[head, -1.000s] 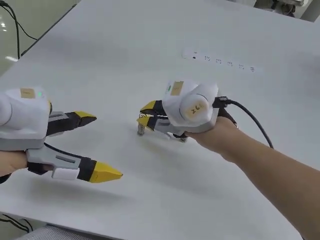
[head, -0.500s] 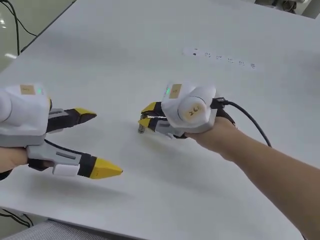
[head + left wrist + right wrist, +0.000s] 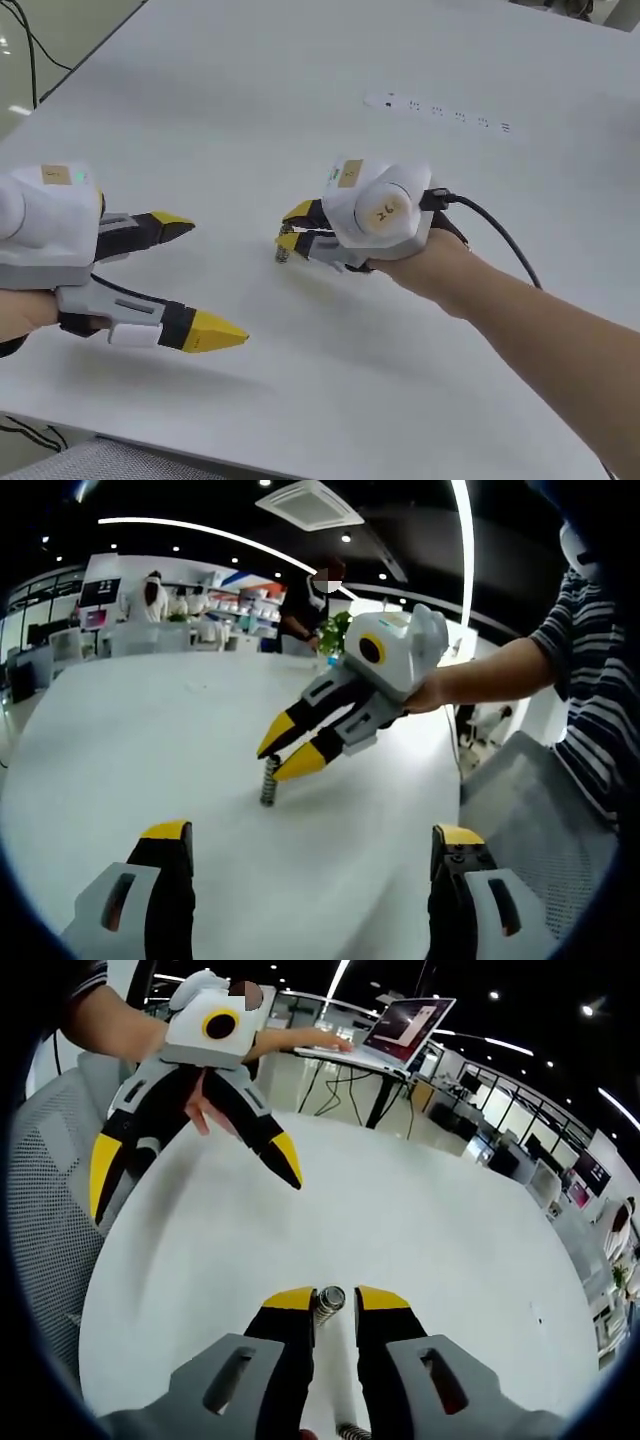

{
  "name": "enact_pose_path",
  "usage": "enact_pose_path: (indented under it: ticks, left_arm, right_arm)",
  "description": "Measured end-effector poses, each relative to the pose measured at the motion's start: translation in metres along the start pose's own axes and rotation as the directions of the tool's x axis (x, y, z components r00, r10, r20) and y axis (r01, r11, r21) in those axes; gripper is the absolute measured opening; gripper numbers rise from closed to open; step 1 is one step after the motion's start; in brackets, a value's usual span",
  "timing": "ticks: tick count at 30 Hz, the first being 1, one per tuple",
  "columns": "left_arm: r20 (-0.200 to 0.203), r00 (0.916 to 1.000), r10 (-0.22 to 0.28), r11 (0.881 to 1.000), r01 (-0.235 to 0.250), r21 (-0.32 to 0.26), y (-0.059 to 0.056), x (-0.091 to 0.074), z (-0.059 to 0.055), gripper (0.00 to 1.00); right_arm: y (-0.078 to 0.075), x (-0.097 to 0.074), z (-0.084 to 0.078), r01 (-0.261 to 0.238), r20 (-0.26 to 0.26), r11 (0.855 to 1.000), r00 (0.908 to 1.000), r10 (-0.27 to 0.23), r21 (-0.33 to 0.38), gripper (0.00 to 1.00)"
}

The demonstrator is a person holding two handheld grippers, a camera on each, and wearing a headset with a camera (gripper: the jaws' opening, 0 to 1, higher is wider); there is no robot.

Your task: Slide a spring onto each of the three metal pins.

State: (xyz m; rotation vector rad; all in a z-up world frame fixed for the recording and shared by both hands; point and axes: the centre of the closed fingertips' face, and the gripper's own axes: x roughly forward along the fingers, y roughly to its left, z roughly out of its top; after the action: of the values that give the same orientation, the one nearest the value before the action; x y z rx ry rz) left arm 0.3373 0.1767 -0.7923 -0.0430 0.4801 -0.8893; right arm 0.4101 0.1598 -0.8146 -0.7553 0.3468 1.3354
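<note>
On the desk, spring [image 3: 283, 254]: stands upright on the white desk [image 3: 300, 100], a little left of centre in the head view; whether a pin runs inside the coil cannot be told.
Right tool [image 3: 288, 230]: held in a hand at the centre of the head view, yellow tips pointing left and down at the spring; a black cable [image 3: 500, 235] trails from its rear toward the right of the frame.
Right tool, jaw state: drawn close together in the right gripper view, the tips flanking the top of the spring [image 3: 328, 1300]; one tip touches the coil and a thin gap shows at the other, so a firm pinch cannot be told.
Right tool, left gripper view: the tips [image 3: 276, 762] meet the upper end of the spring [image 3: 268, 782] at frame centre.
Second spring [image 3: 350, 1430]: a coil at the lower edge of the right gripper view, between the jaw bases.
Left tool [image 3: 215, 282]: at the lower left of the head view, well apart from the spring, jaws spread wide and holding nothing; both tips point right.
Mesh chair [image 3: 530, 810]: at the lower right of the left gripper view, beside the desk edge.
</note>
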Motion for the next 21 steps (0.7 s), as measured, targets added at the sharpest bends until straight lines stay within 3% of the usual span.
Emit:
enact_pose_path:
  ticks: [9, 21]
  left_arm:
    - [0.015, 0.9999, 0.004, 1.0, -0.004, 0.016, 0.001, 0.001, 0.009, 0.95]
    - [0.044, 0.999, 0.009, 0.999, -0.011, 0.043, 0.001, 0.009, 0.025, 0.96]
  right_arm:
    - [-0.006, -0.007, 0.008, 0.015, 0.036, 0.998, 0.9992, -0.018, 0.067, 0.2]
    - [-0.008, -0.032, 0.019, 0.017, 0.136, 0.977, 0.9896, -0.047, 0.214, 0.31]
